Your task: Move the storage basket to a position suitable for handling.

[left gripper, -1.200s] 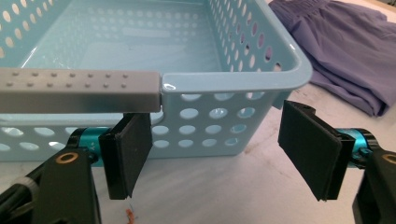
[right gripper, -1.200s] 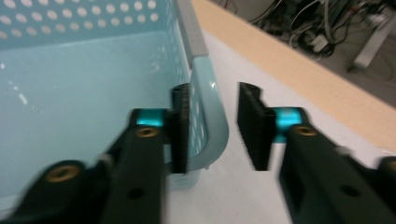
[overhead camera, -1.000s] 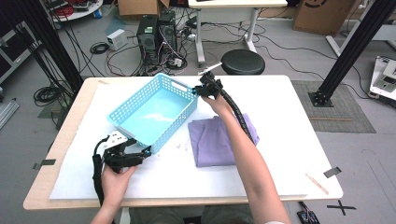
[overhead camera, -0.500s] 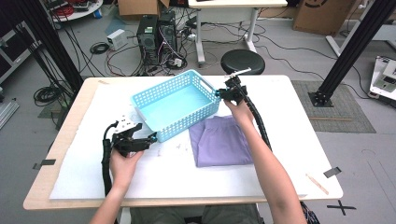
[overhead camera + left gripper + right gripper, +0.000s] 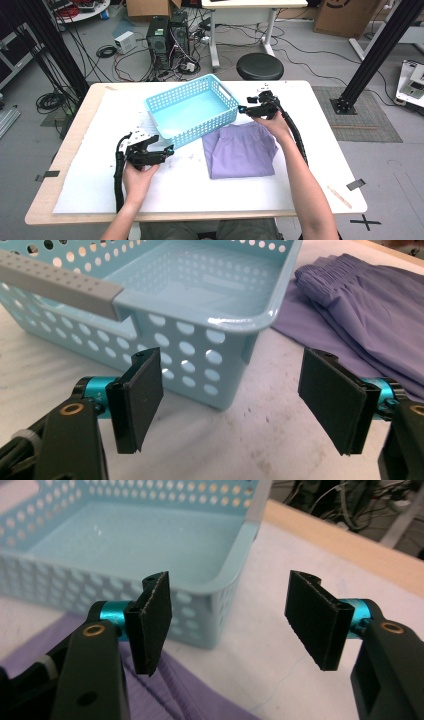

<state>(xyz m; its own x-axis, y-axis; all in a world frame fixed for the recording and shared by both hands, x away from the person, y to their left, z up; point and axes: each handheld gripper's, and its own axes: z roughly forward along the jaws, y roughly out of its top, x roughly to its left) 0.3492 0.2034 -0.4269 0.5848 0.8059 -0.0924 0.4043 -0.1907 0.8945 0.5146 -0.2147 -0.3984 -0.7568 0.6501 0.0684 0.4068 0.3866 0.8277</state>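
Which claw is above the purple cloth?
The right claw: it hangs over the far edge of the purple cloth, beside the basket. The left claw is over bare table.

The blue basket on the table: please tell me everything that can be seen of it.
The basket is light blue, apparently plastic, rectangular, with walls pierced by rows of round holes and a smooth rolled rim. A handle cutout opens in each end wall seen in the gripper views; a grey perforated strip runs along one of them. It is empty and stands upright on the white table cover, skewed to the table's edges. The purple cloth lies at its near side. Neither gripper touches it.
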